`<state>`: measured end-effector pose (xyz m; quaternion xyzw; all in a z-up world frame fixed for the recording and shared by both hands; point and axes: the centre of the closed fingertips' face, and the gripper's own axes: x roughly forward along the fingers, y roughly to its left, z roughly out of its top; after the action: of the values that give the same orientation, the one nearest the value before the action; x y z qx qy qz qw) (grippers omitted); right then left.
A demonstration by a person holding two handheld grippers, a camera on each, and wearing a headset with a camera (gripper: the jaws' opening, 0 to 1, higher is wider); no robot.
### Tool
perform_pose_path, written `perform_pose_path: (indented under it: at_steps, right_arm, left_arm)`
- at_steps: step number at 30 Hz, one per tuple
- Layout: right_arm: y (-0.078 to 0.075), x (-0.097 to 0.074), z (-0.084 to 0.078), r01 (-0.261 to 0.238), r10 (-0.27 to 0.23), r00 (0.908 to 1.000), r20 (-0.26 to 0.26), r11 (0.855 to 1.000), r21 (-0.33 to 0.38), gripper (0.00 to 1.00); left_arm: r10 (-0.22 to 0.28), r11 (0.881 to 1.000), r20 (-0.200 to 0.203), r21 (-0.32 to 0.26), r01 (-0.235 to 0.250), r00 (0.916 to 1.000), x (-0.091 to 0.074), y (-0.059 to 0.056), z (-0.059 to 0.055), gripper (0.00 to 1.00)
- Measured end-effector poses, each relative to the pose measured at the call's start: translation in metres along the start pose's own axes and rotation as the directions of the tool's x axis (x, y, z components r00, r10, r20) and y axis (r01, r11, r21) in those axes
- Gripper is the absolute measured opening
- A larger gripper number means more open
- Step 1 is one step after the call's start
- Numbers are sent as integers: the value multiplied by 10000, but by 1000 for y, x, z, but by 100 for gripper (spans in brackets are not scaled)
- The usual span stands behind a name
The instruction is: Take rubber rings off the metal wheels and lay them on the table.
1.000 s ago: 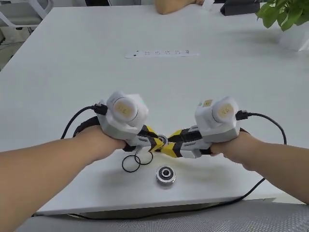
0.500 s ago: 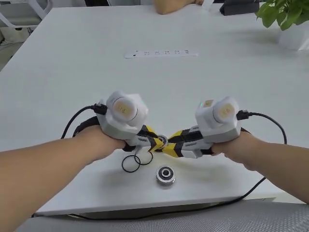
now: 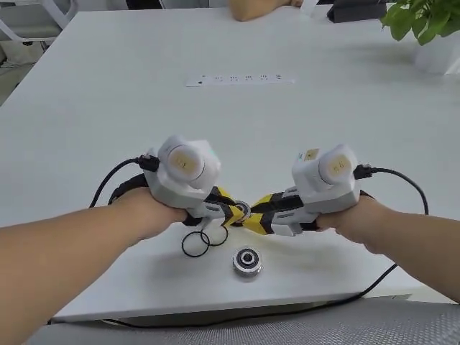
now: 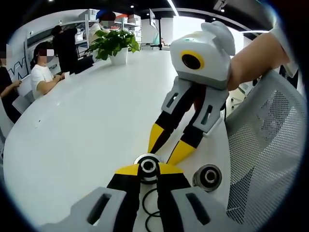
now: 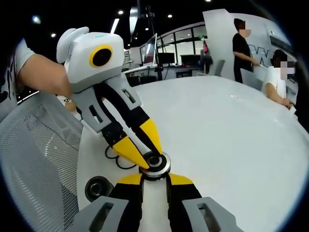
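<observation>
Risk: metal wheel [image 3: 242,209], clamped between jaws of left gripper [image 3: 232,210] and right gripper [image 3: 253,215], may pop free under uneven pull.

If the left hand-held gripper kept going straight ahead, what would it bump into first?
The left hand-held gripper has the metal wheel right between its jaws, so that comes first. Just behind the wheel, it looks like, are the yellow tips of the right hand-held gripper, pointing back at it.
</observation>
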<state>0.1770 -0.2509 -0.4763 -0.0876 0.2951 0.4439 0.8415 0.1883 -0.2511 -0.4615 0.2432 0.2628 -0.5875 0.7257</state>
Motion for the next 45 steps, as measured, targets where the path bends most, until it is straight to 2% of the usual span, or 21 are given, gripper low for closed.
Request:
perform_pose_path:
  at_steps: [13, 23, 38, 45]
  right_arm:
    - [-1, -1, -1, 22, -23, 10000, 6, 9999, 106, 12]
    - [-2, -3, -4, 116, -114, 9999, -74, 9996, 239, 4]
    - [-5, -7, -4, 192, -194, 9998, 14, 9954, 942, 0]
    - [-6, -8, -4, 108, -143, 9997, 192, 9850, 1721, 0]
  left_arm:
    - [54, 10000, 23, -54, -54, 10000, 0, 0, 0, 7]
    - [75, 10000, 25, -66, -74, 10000, 0, 0, 0, 7]
    - [135, 9999, 61, -77, -134, 9999, 0, 0, 0, 7]
    - [172, 9998, 45, -110, -172, 9998, 0, 0, 0, 7]
